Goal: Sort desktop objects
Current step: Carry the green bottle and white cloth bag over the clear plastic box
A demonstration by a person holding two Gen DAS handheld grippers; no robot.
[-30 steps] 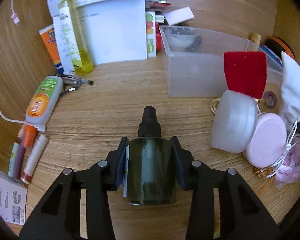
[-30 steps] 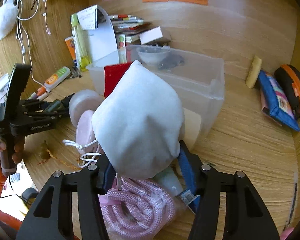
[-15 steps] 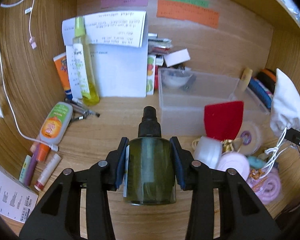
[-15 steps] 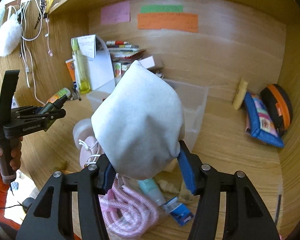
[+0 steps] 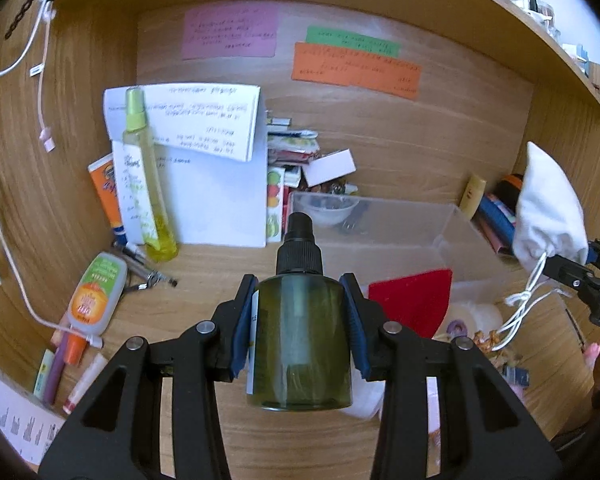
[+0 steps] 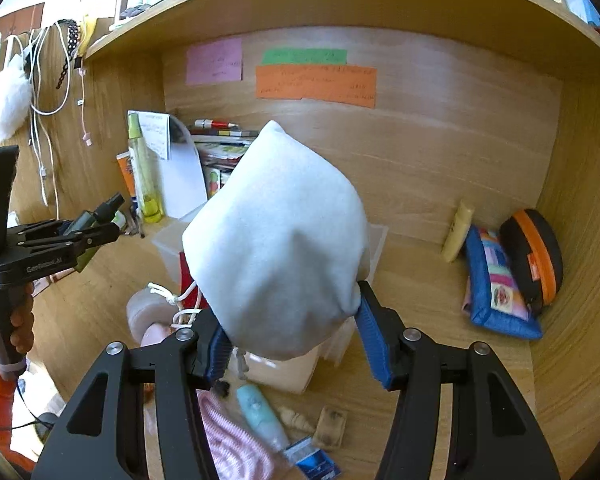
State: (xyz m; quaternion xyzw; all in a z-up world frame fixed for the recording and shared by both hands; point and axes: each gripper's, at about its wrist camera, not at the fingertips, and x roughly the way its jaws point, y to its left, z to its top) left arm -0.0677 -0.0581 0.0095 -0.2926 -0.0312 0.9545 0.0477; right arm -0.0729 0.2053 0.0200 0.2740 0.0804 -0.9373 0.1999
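My left gripper [image 5: 300,320] is shut on a dark green spray bottle [image 5: 300,340] with a black cap and holds it well above the desk; it also shows in the right wrist view [image 6: 88,236]. My right gripper [image 6: 290,340] is shut on a white drawstring pouch [image 6: 280,240], raised above the desk; the pouch shows at the right of the left wrist view [image 5: 548,208] with its cords hanging. A clear plastic bin [image 5: 400,224] stands on the desk behind both, holding a small bowl.
A tall yellow bottle [image 5: 144,176], papers and a tube [image 5: 96,292] lie at the left. A red pouch [image 5: 416,300] and white jars sit by the bin. A blue pouch [image 6: 496,284] and an orange-black case [image 6: 536,260] are at the right. Pink cord [image 6: 232,444] lies below.
Both grippers have risen and pulled back from the desk with their loads; the desk items look smaller and the back wall with its notes has come into view.
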